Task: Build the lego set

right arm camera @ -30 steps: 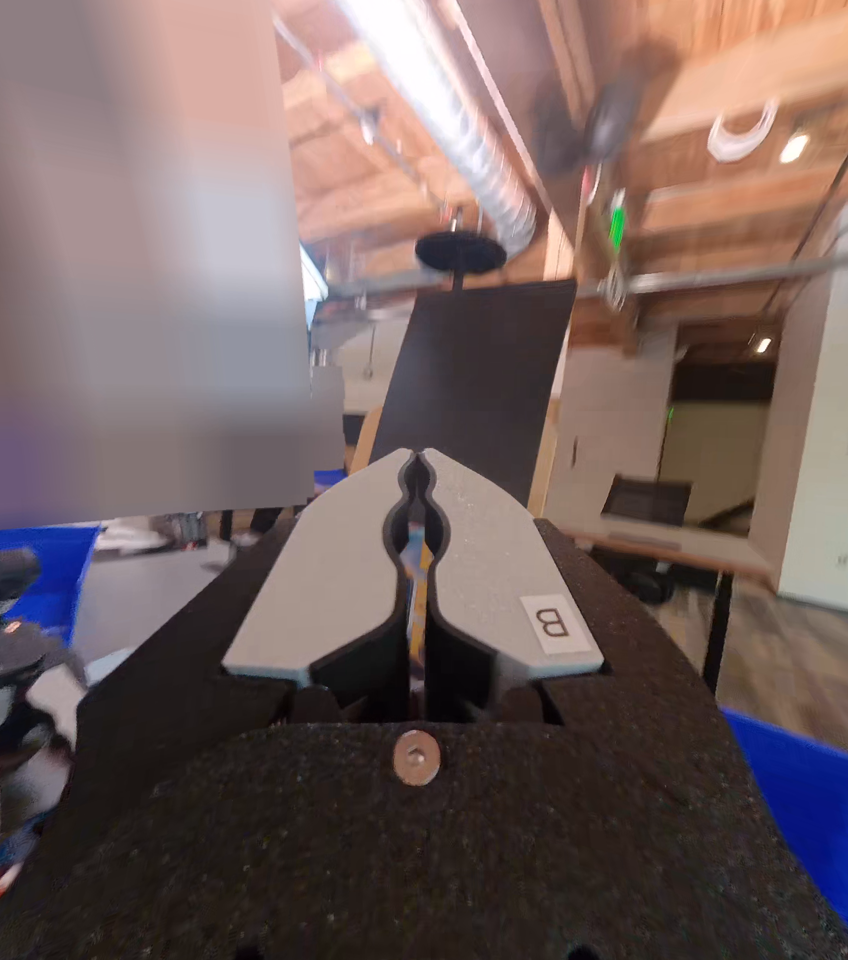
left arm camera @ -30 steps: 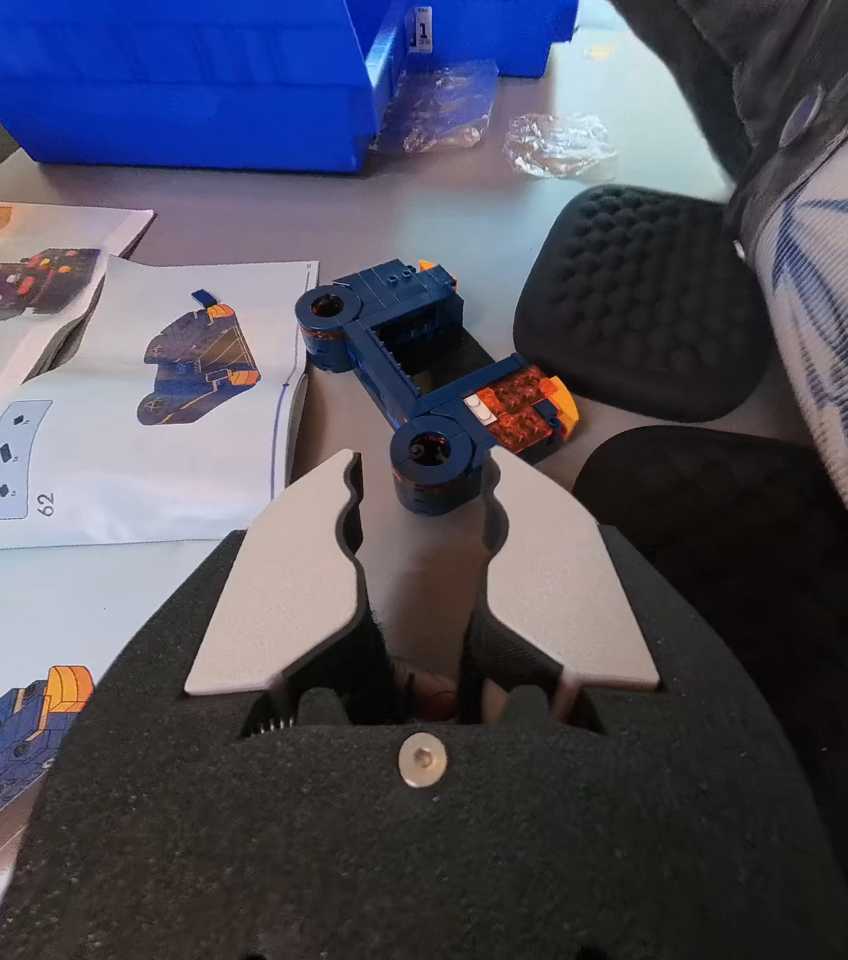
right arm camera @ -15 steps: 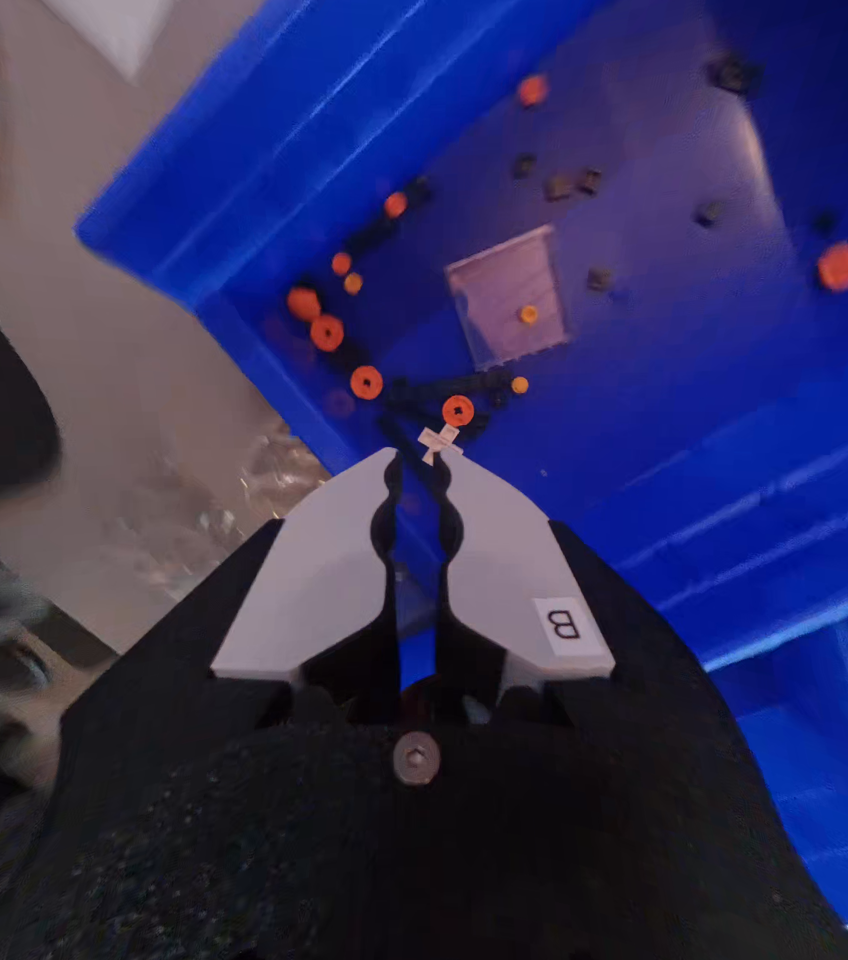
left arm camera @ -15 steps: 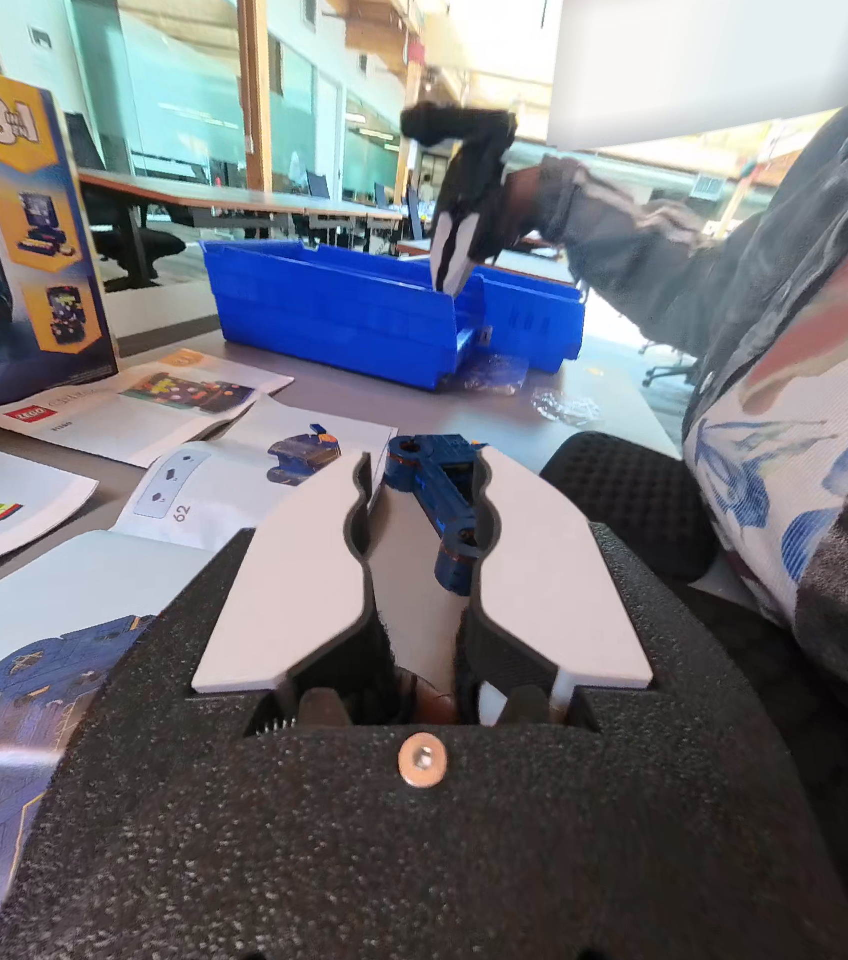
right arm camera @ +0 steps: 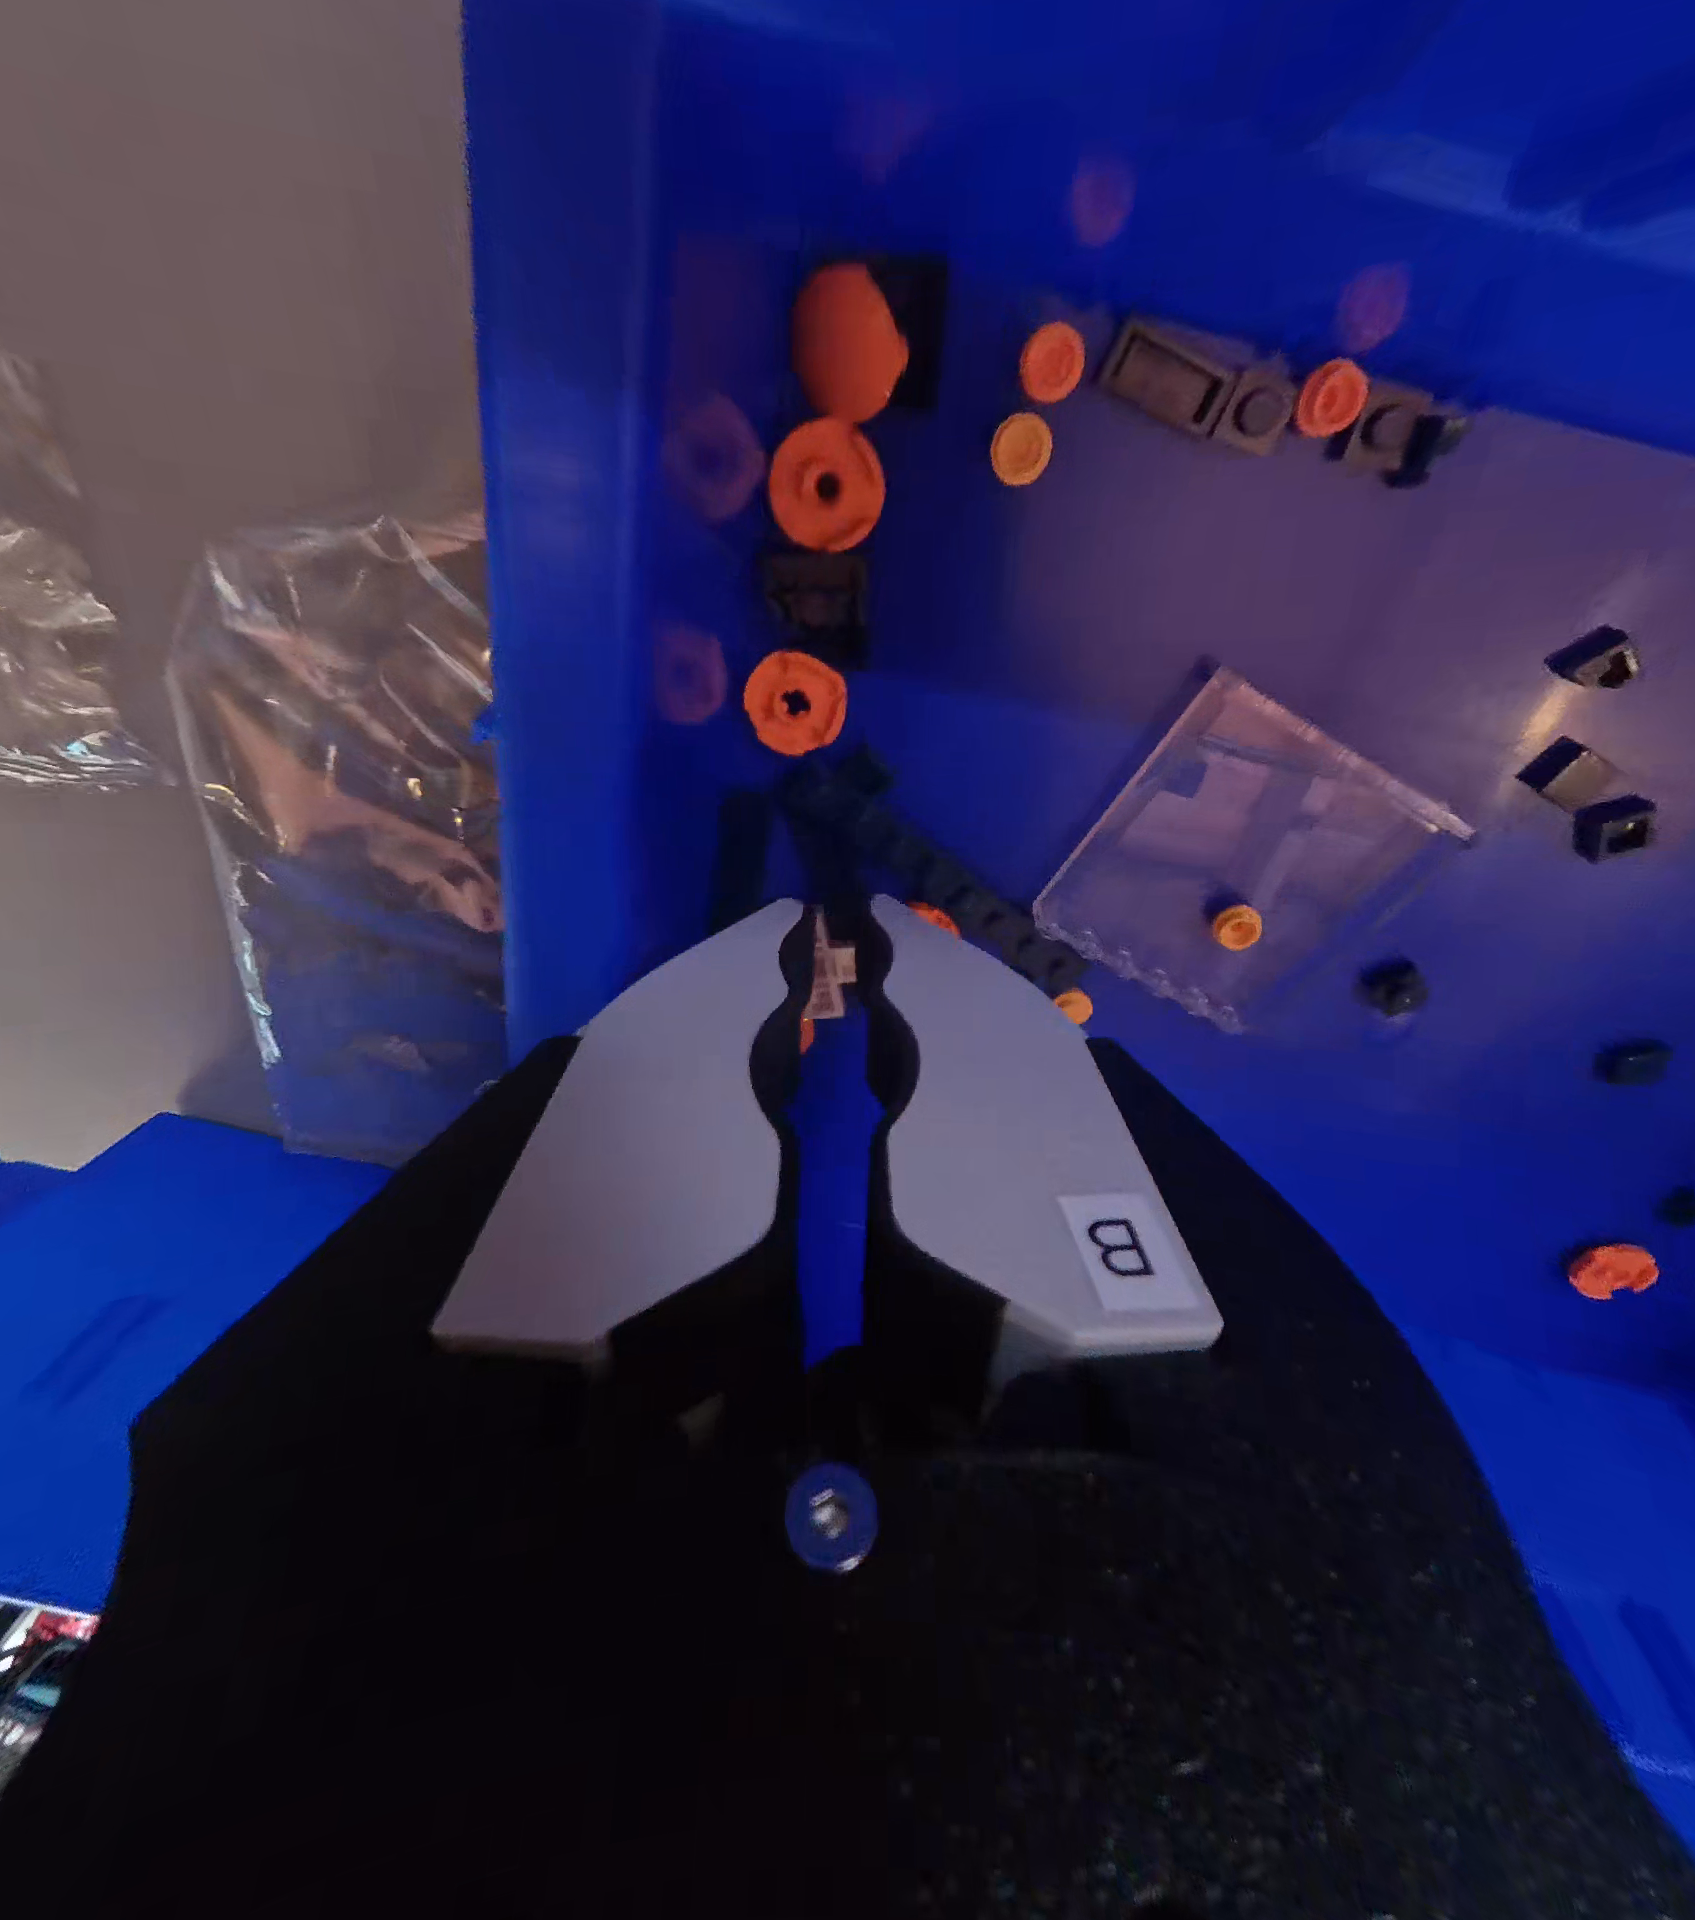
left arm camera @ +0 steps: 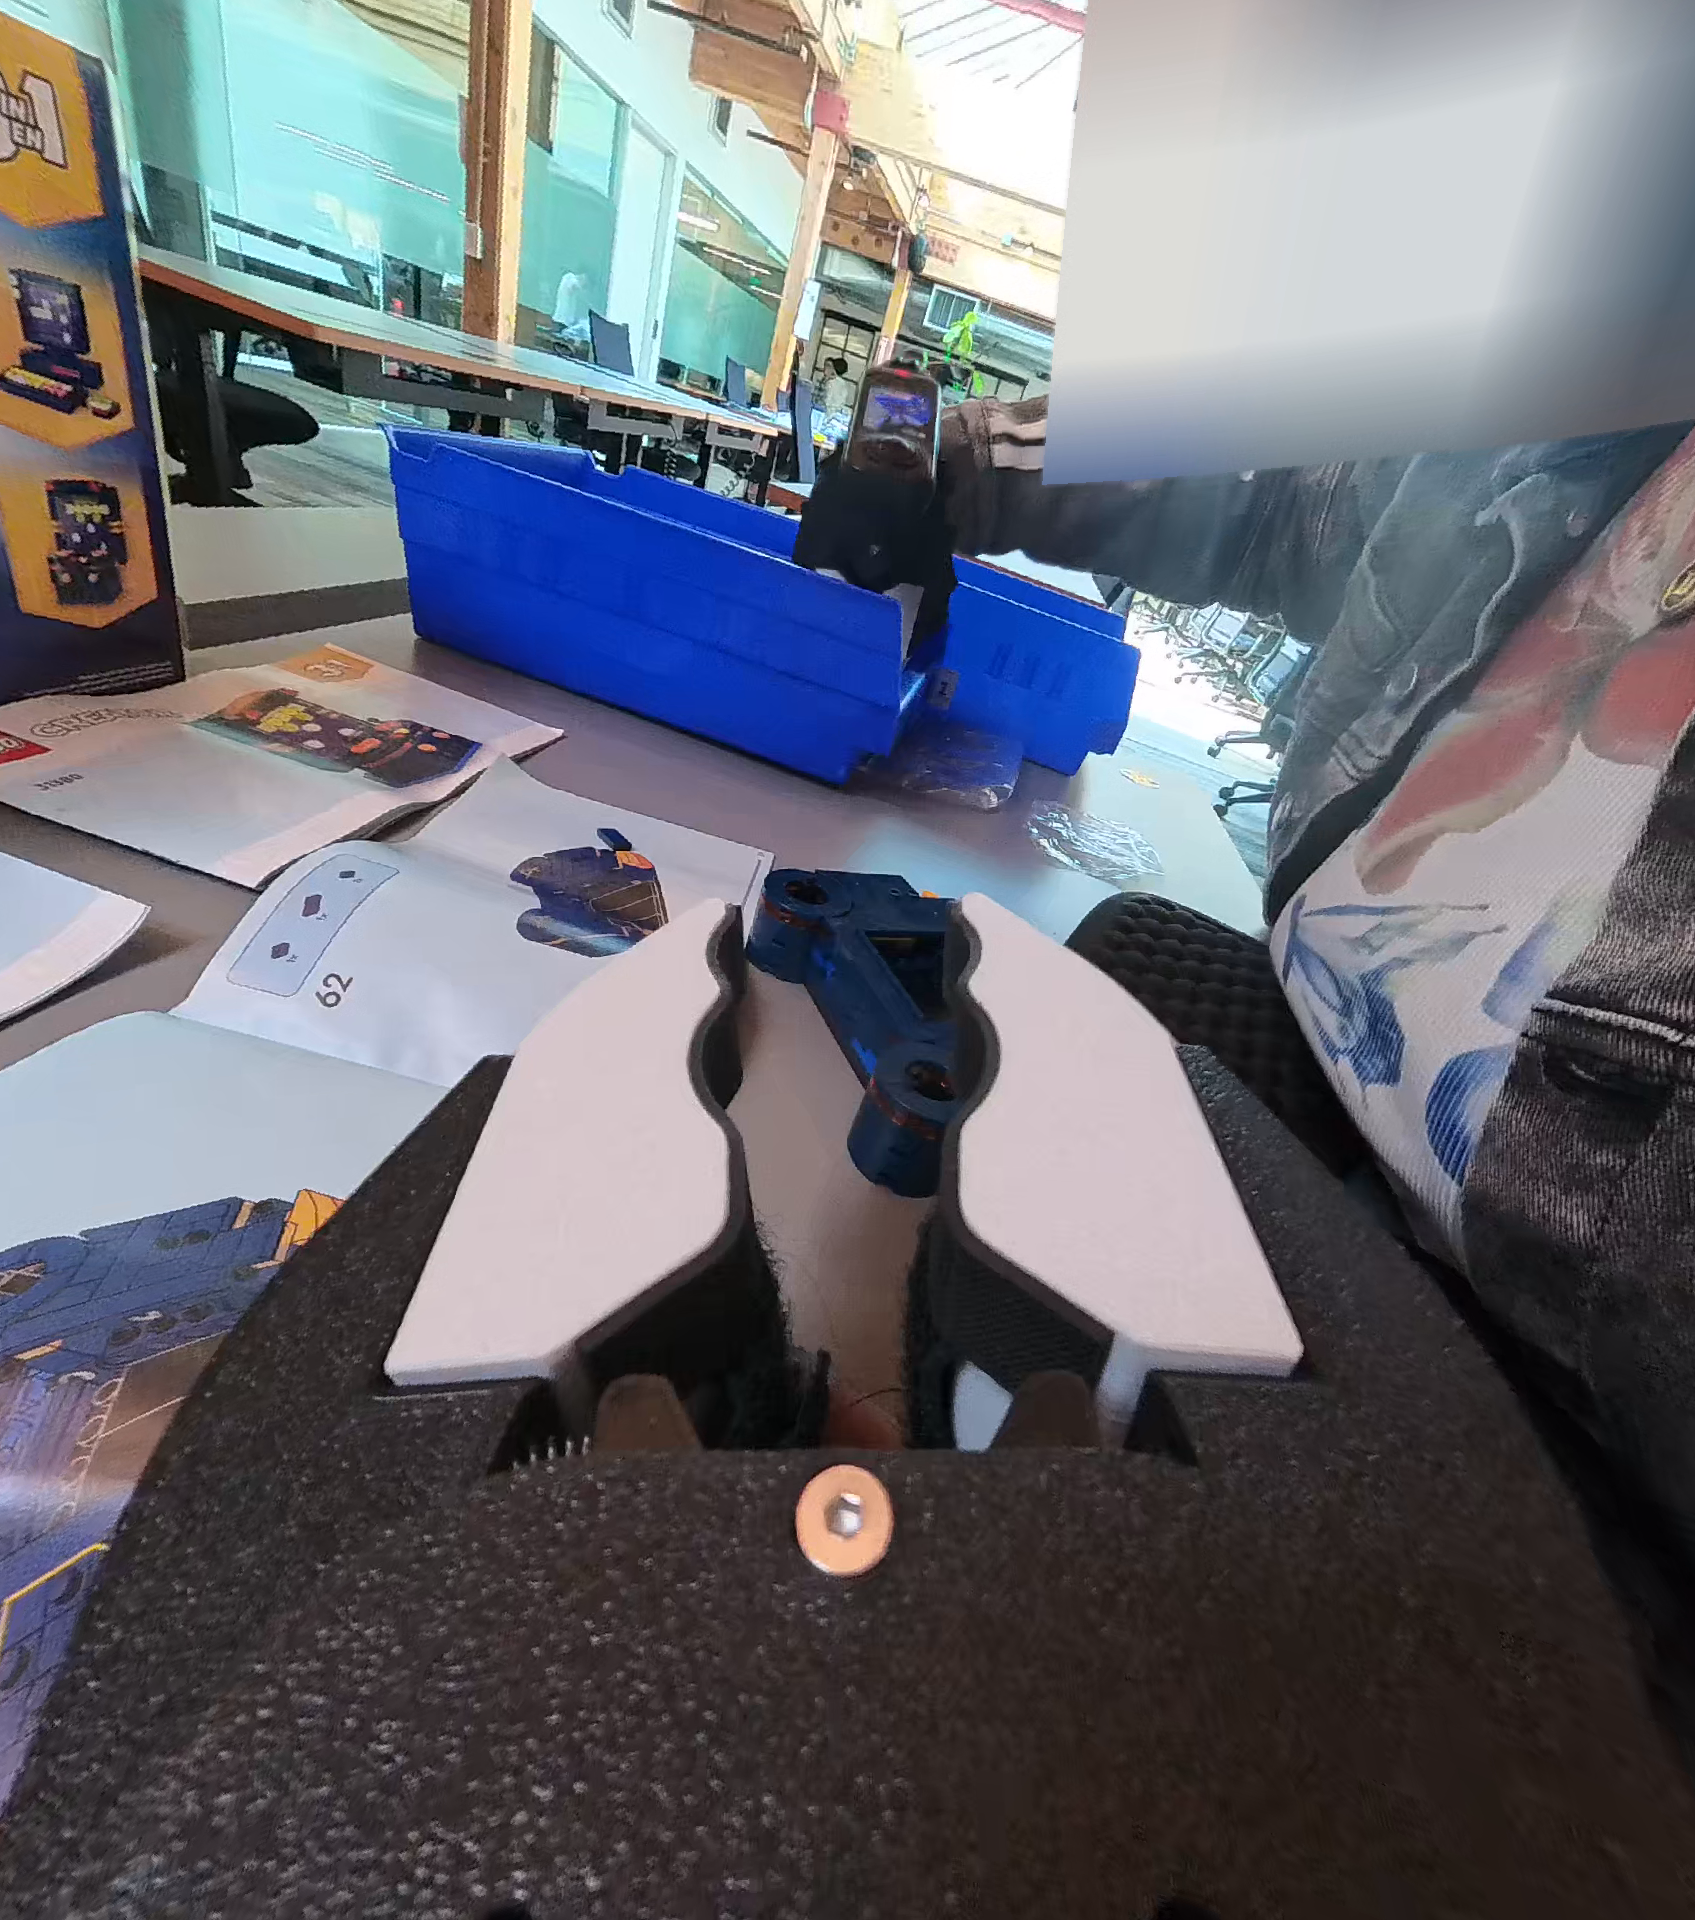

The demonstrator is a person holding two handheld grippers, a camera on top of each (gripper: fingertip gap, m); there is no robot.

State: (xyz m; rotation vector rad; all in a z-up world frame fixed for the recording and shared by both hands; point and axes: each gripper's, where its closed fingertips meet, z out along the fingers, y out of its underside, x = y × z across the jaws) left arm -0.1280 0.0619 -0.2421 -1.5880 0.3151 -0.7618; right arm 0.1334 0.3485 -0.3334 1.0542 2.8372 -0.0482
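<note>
A dark blue lego build [left arm camera: 864, 1013] with two round ends lies on the grey table. My left gripper [left arm camera: 843, 914] is open and low over the table, with the build in the gap between its fingers and its near round end close to the right finger. My right gripper [right arm camera: 838, 914] points down into the blue bin [right arm camera: 562, 520], nearly shut, with a small white piece [right arm camera: 827, 971] pinched between its tips. Orange round pieces [right arm camera: 827, 483], dark small pieces and a clear panel [right arm camera: 1248, 842] lie in the bin. The right gripper [left arm camera: 884, 520] also shows over the bin [left arm camera: 645, 623] in the left wrist view.
Open instruction booklets [left arm camera: 448, 935] and the set's box [left arm camera: 12, 364] lie left of the build. A black pad [left arm camera: 1207, 987] and the person's body are at the right. Crumpled clear bags [right arm camera: 334, 779] lie beside the bin. Left tips to right tips: about 40 centimetres.
My left gripper tilted from looking down to lying low, and the build came between its fingers. My right gripper swung down from mid-air into the blue bin.
</note>
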